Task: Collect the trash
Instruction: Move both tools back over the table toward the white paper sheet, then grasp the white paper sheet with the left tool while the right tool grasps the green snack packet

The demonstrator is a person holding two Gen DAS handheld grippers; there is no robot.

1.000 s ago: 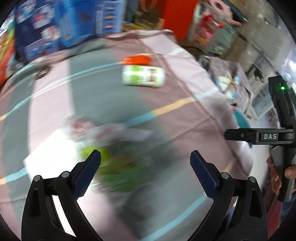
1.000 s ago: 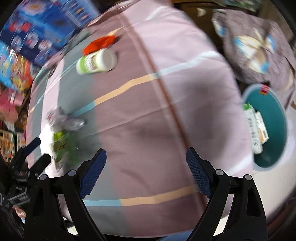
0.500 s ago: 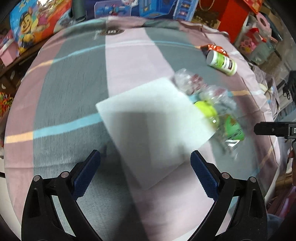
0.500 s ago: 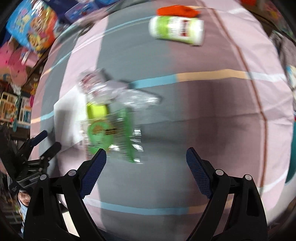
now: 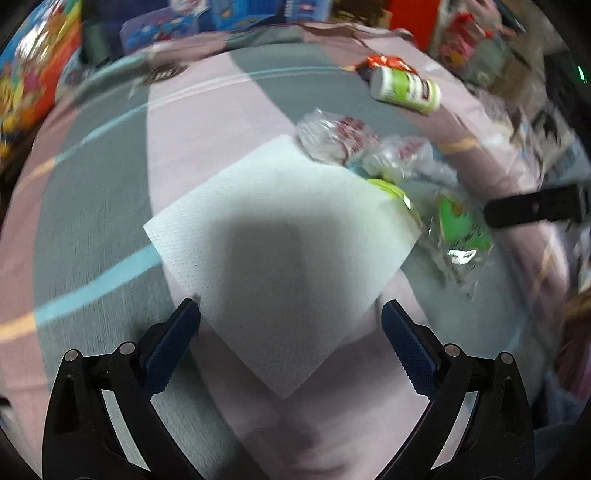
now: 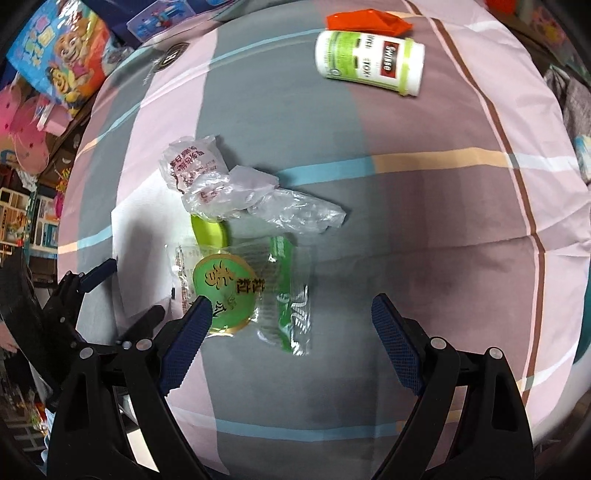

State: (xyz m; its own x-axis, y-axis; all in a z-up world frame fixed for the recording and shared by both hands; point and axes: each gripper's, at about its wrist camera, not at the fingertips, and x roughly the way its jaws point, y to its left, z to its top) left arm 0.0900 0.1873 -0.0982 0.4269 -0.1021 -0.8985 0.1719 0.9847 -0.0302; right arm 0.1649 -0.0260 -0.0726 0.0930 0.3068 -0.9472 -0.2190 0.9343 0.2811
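left tongs: wide, nothing between the pads; now hanging steeply over the white paper napkin, whose near corner lies between the fingers. a second ago this view held the bottle and the blurred wrappers instead.
right tongs: wide, holding nothing; now over the green snack wrapper, left fingertip in front of its round label. a second ago they faced bare cloth with a teal bin at the right edge.
trash location: napkin, crumpled clear plastic bag, green wrapper and yellow-green lid clustered mid tabletop; supplement bottle on its side and orange wrapper well apart at the far side.
meaning: both approaches look complete; no item lifted yet.
next move, judged: lower and close, one item per hand.
risk: thin napkin and film may slip or bunch.
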